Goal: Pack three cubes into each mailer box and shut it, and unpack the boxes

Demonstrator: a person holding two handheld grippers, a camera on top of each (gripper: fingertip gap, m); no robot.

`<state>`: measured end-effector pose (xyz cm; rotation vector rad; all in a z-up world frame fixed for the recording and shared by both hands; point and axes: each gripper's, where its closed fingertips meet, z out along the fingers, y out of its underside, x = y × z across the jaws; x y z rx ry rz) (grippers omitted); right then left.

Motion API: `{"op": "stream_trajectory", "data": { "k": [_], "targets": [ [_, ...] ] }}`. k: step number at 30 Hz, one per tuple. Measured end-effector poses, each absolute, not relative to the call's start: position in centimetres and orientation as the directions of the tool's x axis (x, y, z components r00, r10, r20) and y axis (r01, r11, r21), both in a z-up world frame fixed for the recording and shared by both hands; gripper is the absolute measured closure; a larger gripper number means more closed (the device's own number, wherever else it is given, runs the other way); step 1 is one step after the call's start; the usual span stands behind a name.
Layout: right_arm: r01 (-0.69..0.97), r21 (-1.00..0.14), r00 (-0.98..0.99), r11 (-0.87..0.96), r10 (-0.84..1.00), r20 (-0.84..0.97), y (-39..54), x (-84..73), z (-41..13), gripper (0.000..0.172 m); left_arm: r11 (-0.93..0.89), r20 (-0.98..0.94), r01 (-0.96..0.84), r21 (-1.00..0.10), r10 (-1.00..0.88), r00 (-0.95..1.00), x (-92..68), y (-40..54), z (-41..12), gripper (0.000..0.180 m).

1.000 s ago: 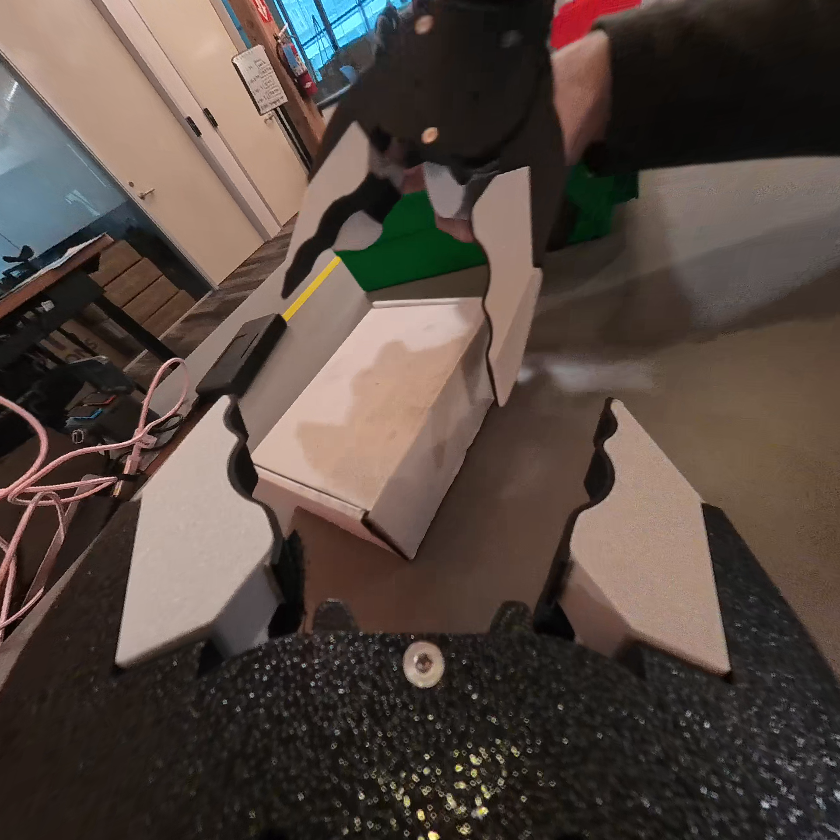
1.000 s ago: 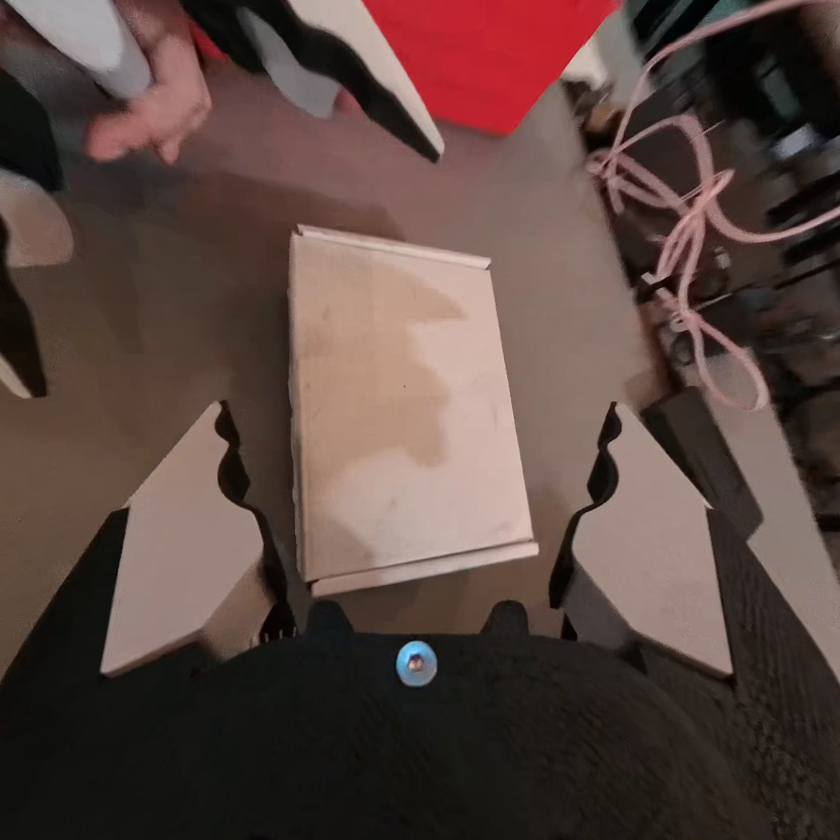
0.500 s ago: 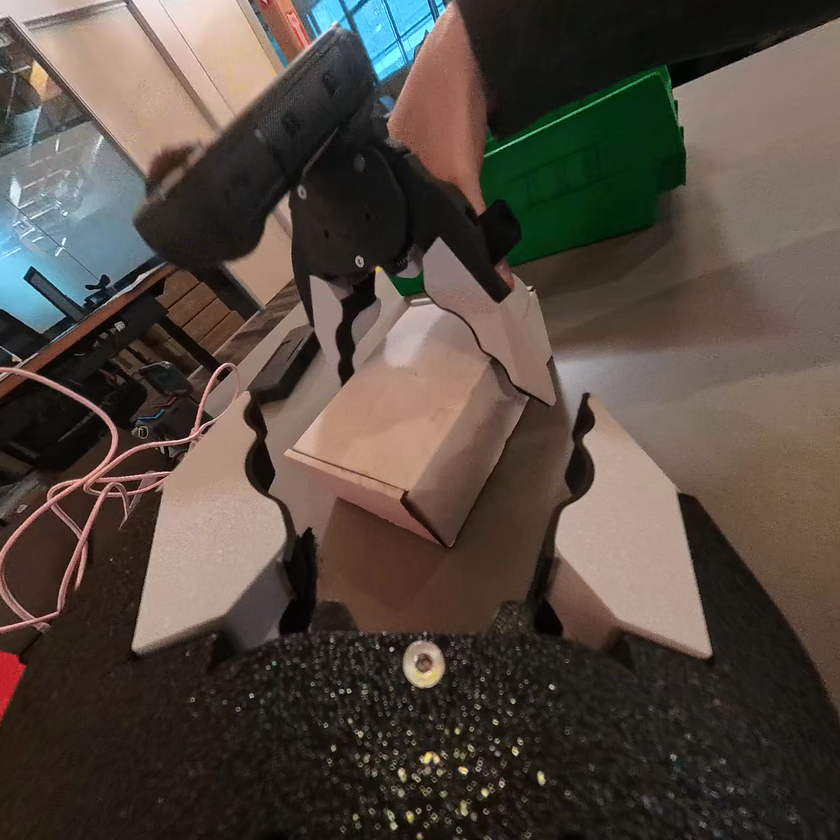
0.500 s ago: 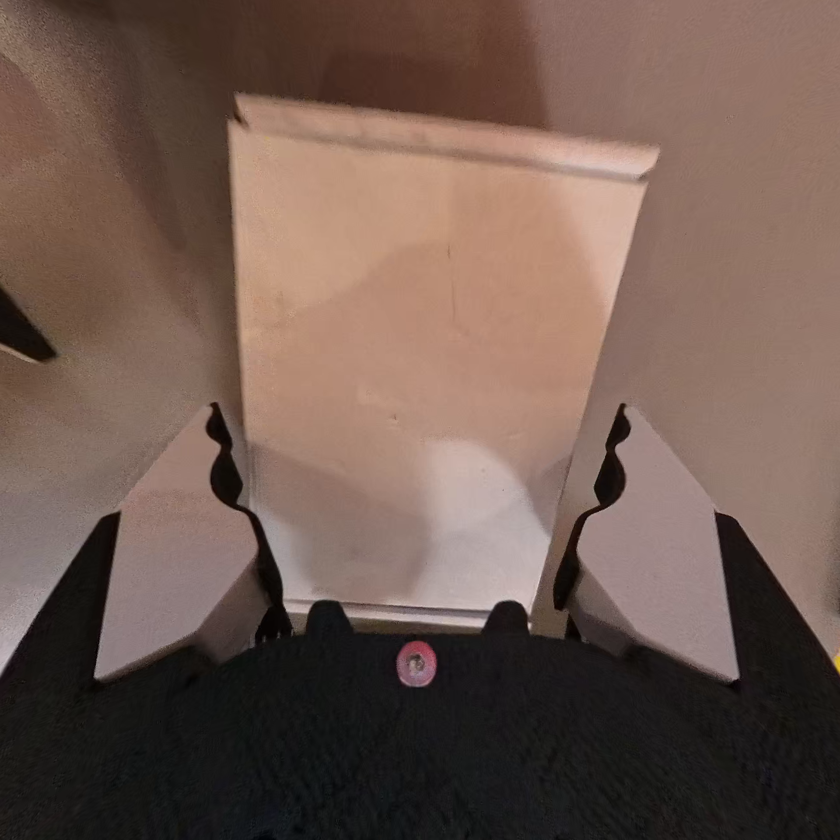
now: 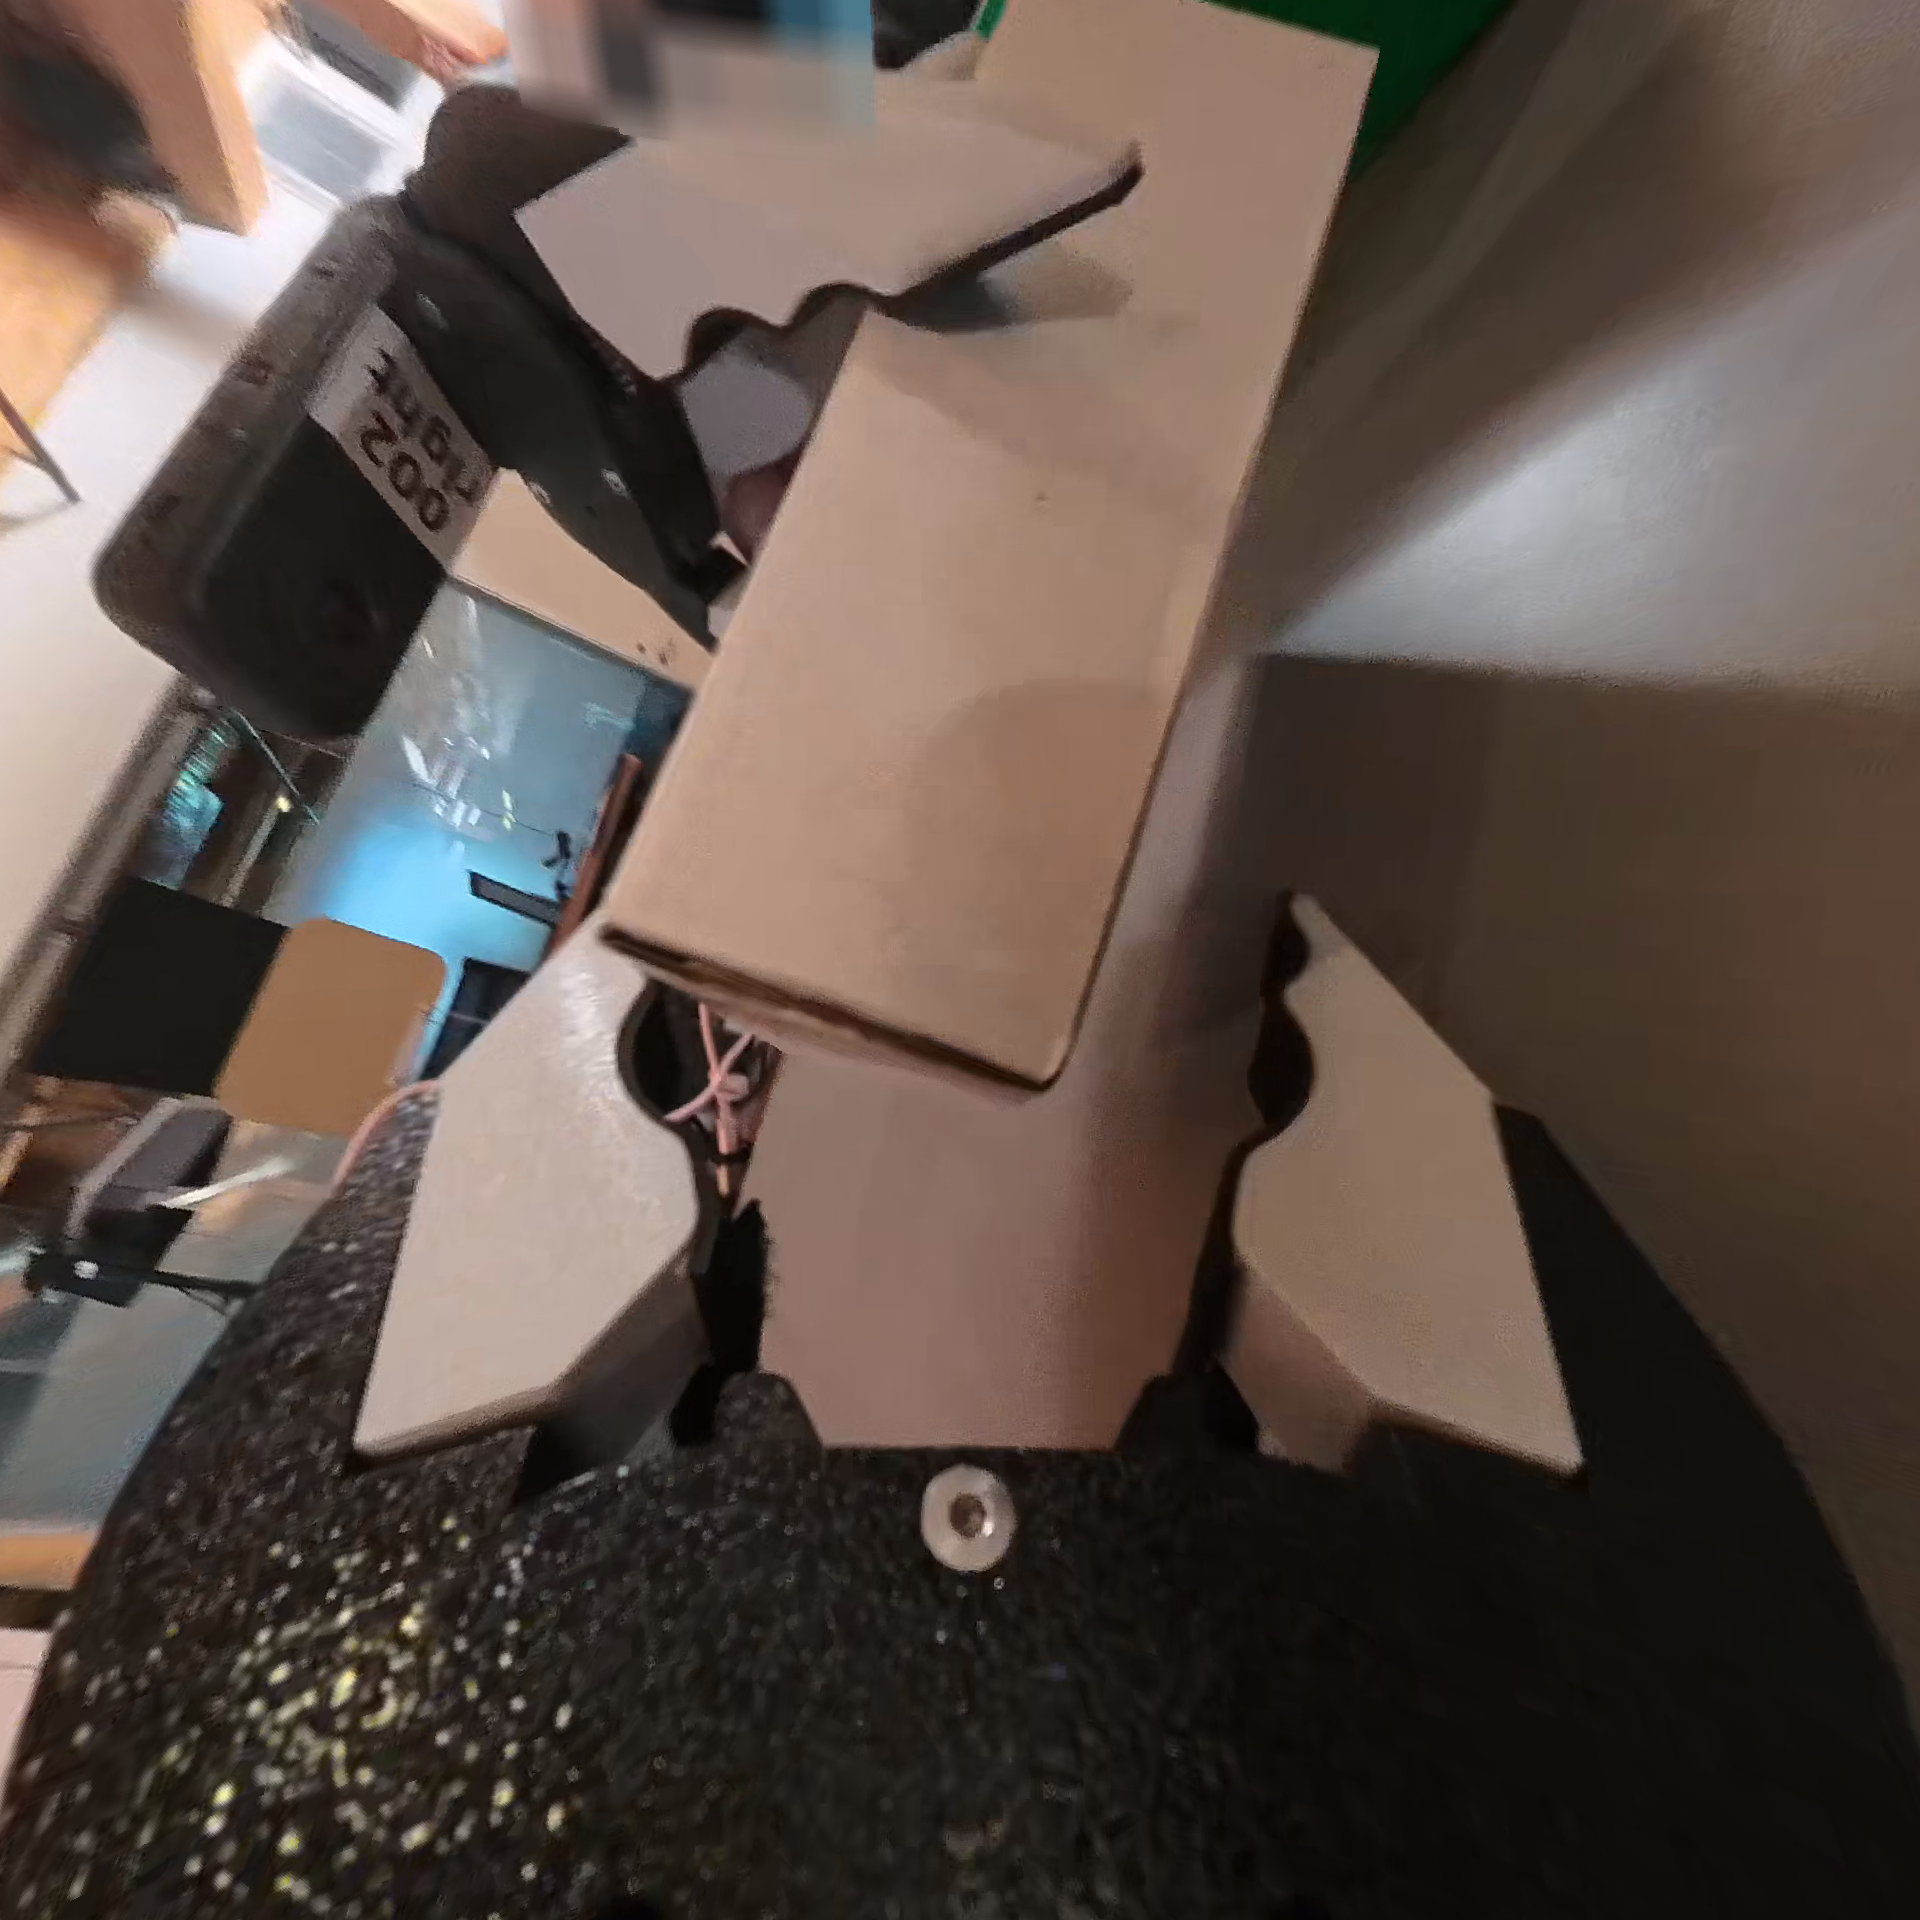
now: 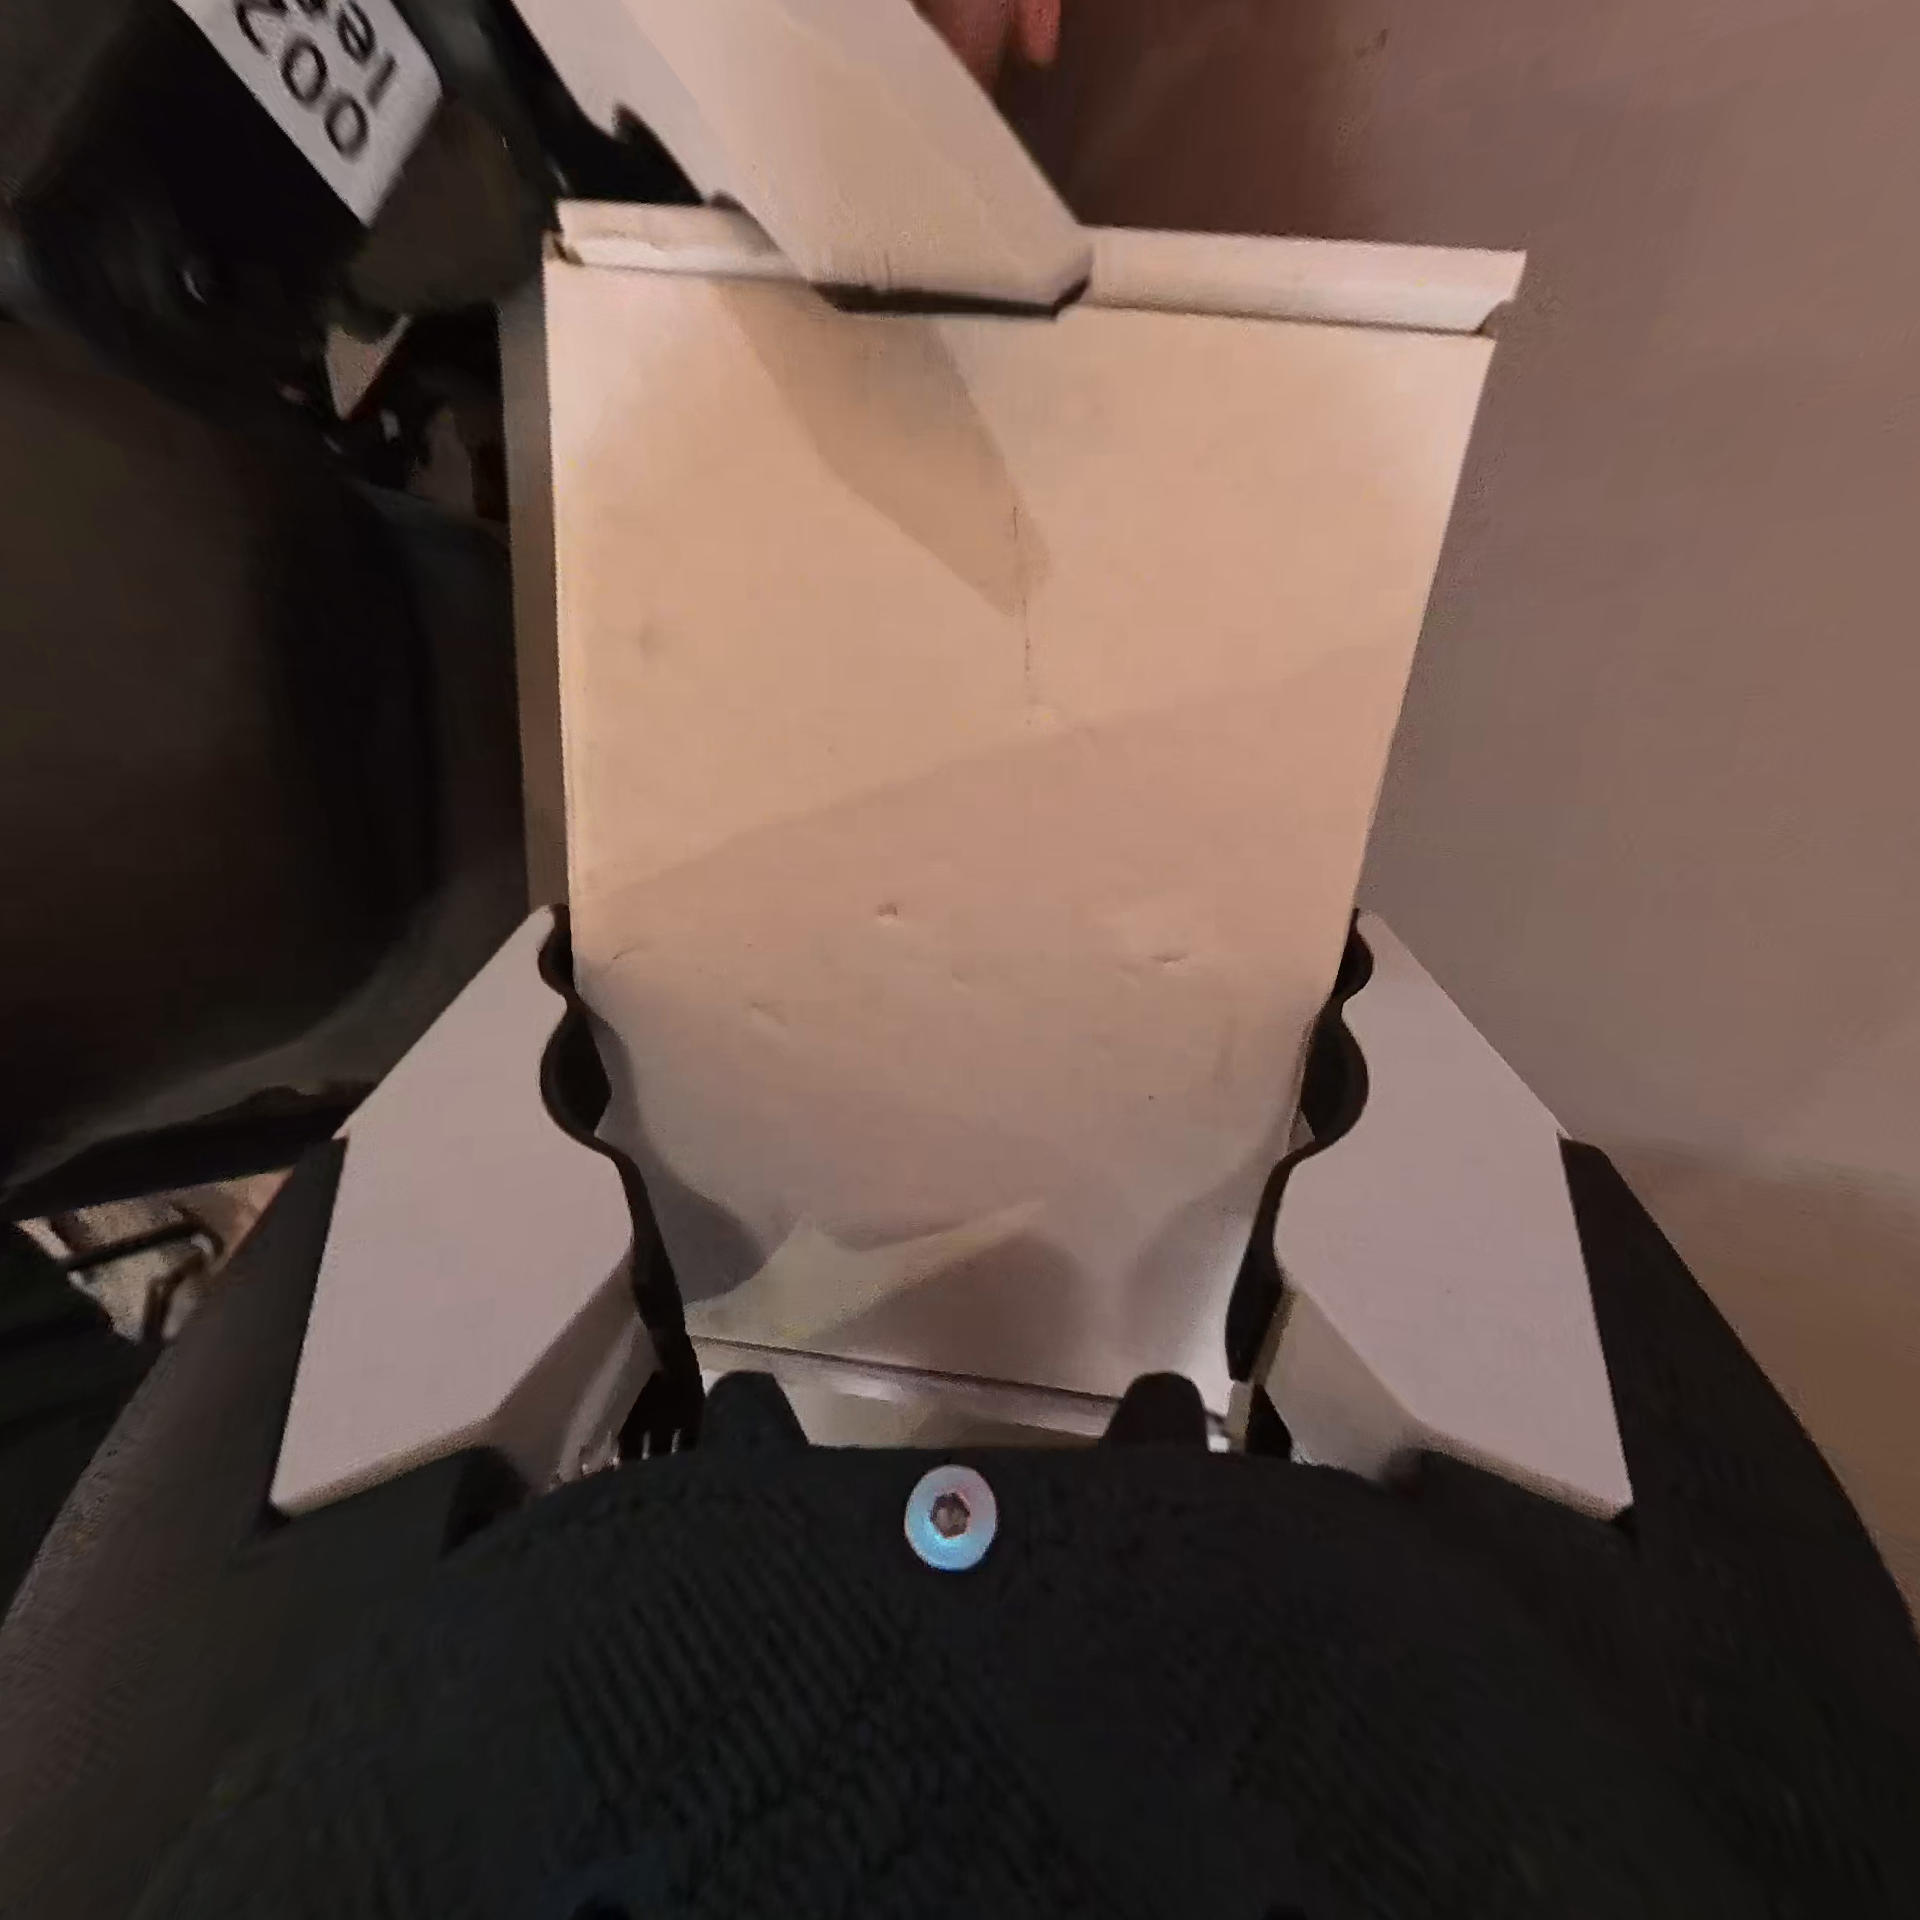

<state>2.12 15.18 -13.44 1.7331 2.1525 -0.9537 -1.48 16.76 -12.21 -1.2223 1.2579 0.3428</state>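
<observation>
Right gripper [image 6: 951, 1039] pinches a closed white mailer box [image 6: 977, 665] by its two long sides, both pads pressed against the cardboard. The near end of the box is cut off behind the gripper body.

In the left wrist view the same box [image 5: 935, 665] appears tilted and off the grey table [image 5: 1662, 520]. The left gripper [image 5: 961, 1049] stands spread, the box's near end between its fingers, a gap showing at the right finger [image 5: 1382, 1143]; contact on the left side is hard to tell.

Box contents are hidden. Green bin [image 5: 1434, 62] is mostly cut off. Background is blurred, with a bit of pink cable [image 5: 717, 1091] under the box.
</observation>
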Motion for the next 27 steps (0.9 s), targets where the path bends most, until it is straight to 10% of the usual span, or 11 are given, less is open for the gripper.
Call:
{"op": "stream_trajectory", "data": {
  "k": [3,13,27],
  "targets": [
    [0.933,-0.324,-0.300,0.154,0.830,-0.470,15.4,2.8,-13.9,0.034,0.415,-0.874,-0.785,-0.460,-0.366,0.318,-1.3,16.3,-11.9,0.107],
    [0.682,-0.613,-0.336,0.399,0.915,0.222,16.7,0.8,-4.6,0.067,0.169,-0.617,-0.670,-0.723,-0.594,0.516,-1.9,16.8,-12.7,0.109],
    [0.623,-0.226,-0.501,0.749,0.604,0.620,14.3,0.9,-7.8,0.116,-0.064,-0.305,-0.499,-0.864,-0.723,0.621,-2.1,15.9,-12.4,0.111]
  ]
}}
